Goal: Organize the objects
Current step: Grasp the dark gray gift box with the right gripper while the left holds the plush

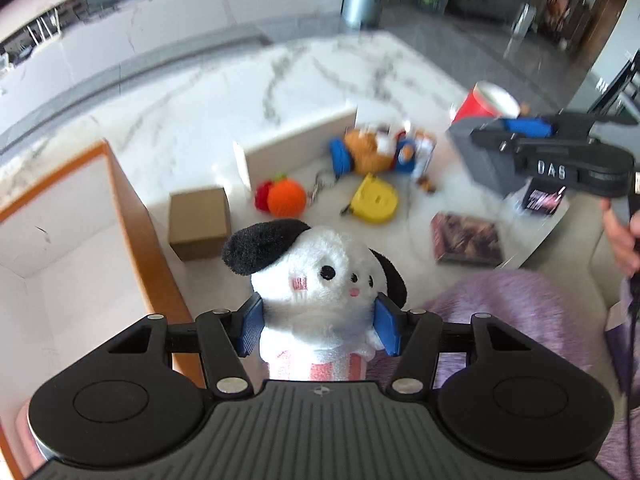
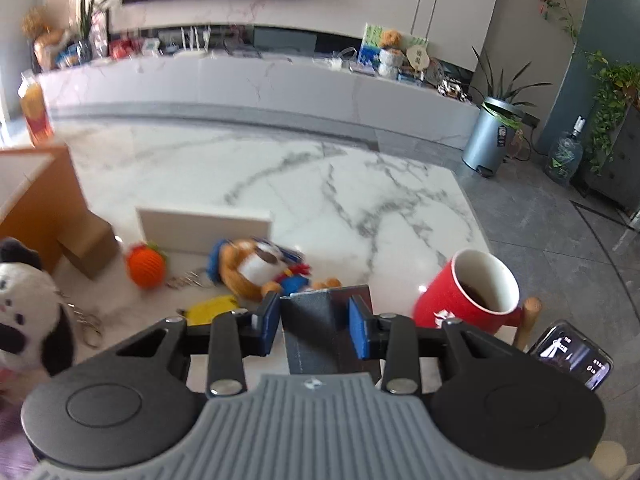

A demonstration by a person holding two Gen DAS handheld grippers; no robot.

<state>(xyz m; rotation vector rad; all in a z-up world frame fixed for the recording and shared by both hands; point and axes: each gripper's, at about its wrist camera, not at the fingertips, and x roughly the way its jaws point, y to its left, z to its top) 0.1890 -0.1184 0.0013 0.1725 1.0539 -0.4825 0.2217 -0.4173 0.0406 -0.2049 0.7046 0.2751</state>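
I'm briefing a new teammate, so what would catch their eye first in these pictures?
The white plush dog with black ears, clamped in the left gripper beside the orange-walled box. Next, the dark grey box held in the right gripper, with the red mug just to its right on the marble table.

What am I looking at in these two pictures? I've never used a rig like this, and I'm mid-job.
There is no robot: a person holds a two-finger clamp in each hand, each with a camera looking along its fingers. The left camera shows the left gripper shut on a white plush dog; beside it stands an open orange box. The right camera shows the right gripper shut on a dark grey box. On the marble table lie an orange ball, a bear toy, a yellow toy and a red mug.
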